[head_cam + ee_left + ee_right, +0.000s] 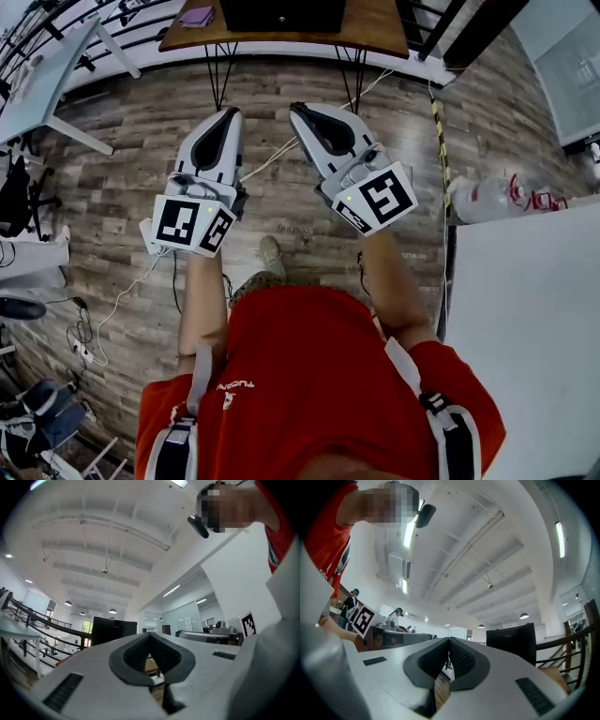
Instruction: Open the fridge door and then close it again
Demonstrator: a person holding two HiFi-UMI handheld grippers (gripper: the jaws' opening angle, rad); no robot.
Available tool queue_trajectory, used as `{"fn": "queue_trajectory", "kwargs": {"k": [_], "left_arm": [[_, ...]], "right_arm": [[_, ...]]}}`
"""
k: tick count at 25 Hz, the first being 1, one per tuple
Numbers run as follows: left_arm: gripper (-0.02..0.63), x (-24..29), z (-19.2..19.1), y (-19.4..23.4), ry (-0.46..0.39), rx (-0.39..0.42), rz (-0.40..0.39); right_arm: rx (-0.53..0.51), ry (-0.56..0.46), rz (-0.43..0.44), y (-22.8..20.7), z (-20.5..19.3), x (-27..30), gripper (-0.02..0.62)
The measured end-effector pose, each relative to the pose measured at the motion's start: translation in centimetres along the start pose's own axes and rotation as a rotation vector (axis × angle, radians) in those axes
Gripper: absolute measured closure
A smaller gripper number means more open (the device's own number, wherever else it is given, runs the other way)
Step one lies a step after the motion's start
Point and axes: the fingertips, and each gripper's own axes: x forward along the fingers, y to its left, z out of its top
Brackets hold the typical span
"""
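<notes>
Standing before a wooden table (375, 28), the person holds both grippers out over the plank floor (122, 131), and both point toward this table. The small black fridge (281, 13) stands on top of the table, near its middle, and its door looks closed; both gripper views show it as a dark box ahead, well apart from the jaws. The left gripper (232, 113) is on the near side of the table, short of its left legs. Its jaws are pressed together and nothing is between the dark ribbed pads (136, 651). The right gripper (297, 109) is beside it, short of the right legs of the table, and its jaws are also pressed together on nothing. The two tips are near each other but do not touch. A flat purple thing (197, 16) lies on the table to the left of the fridge. A white cable (272, 155) runs across the floor from under the table toward the person, passing between the two grippers. The person wears a red shirt (300, 375), and one shoe (272, 255) shows on the floor on the near side of the table.
</notes>
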Motion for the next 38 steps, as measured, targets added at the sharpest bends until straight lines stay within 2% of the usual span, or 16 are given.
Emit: {"fn": "queue_trajectory", "kwargs": {"k": [6,13,22,33,38], "left_arm": [[0.597,2.8,0.0,8.6,-0.009,-0.013,-0.011],[0.597,5.3,-0.4,16.3,-0.011,-0.009,-0.015],[0.597,9.1,-2.2,21.9,0.016,-0.007,0.004],[0.597,18.3,-4.5,29.2,0.040,0.032,0.049],[0.597,23.3,-5.5,31.7,0.036,0.016,0.062]], "right_arm": [[-0.027,0.027,-0.005,-2.1,-2.0,8.4,0.569],[-0.035,0.044,-0.037,-4.8,-4.2,15.0,0.569],[-0.043,0.058,-0.042,-8.7,-6.8,19.6,0.569],[-0.042,0.034,-0.033,-18.7,-10.3,25.1,0.569],[-0.037,0.034,-0.008,-23.0,-11.5,27.4,0.569]]}}
